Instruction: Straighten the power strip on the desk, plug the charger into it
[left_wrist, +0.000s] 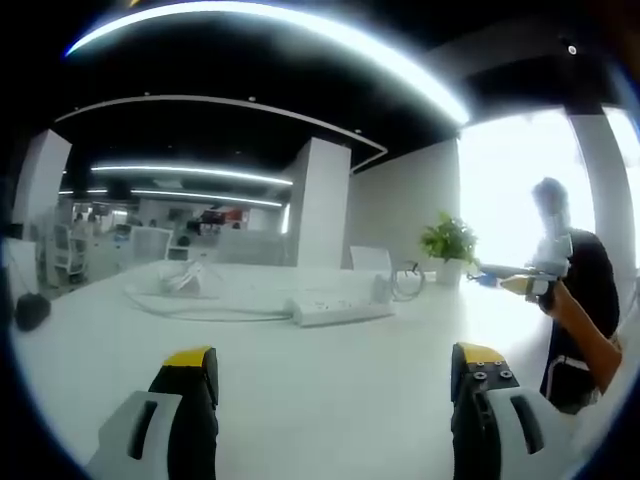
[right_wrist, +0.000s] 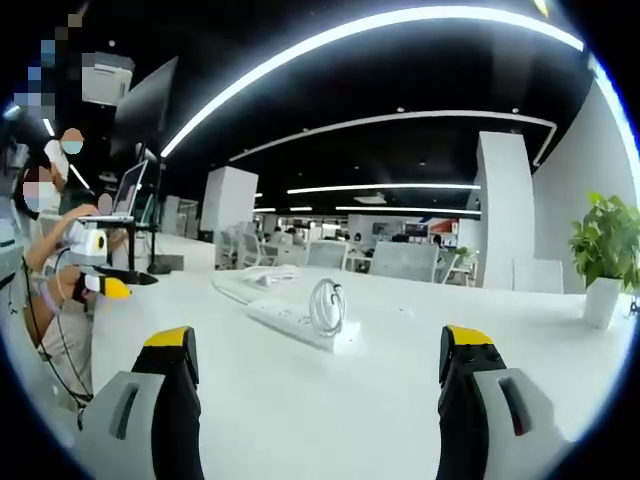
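Two grippers, left gripper (left_wrist: 333, 385) and right gripper (right_wrist: 318, 368), jaws spread, empty | power strip (left_wrist: 340, 308) askew on surface (left_wrist: 300, 400), untouched | step: straightening pending | next: reach strip, square it

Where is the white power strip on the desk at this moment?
In the left gripper view the long white power strip lies on the white desk ahead of the open jaws, right of centre, beside a loose white cable and left of a potted green plant.

Glossy white desk (left_wrist: 300, 400), smooth plastic power strip (left_wrist: 338, 308)
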